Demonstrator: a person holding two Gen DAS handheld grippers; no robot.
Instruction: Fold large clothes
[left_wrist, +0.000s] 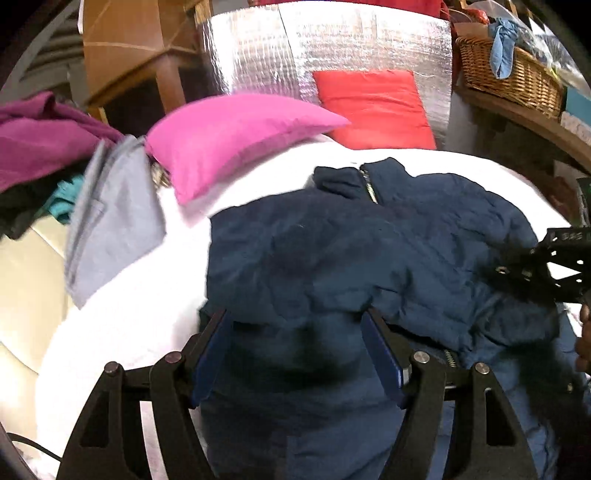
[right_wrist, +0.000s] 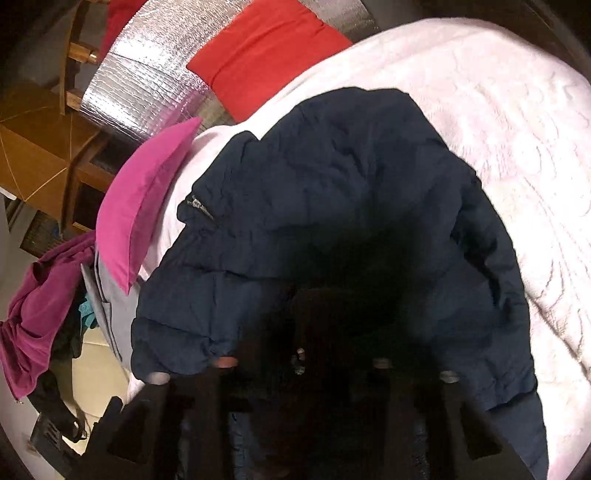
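2 hand-held grippers, left gaping and right unreadable, tilt over navy jacket.

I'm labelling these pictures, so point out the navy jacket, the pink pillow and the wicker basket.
navy jacket (left_wrist: 332, 251): left wrist view, on its crumpled middle.
pink pillow (left_wrist: 236, 136): left wrist view, on the middle of its top face.
wicker basket (left_wrist: 517, 77): left wrist view, on its woven front wall.

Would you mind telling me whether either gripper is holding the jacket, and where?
The left gripper holds nothing, open above the jacket; the right gripper cannot be told.
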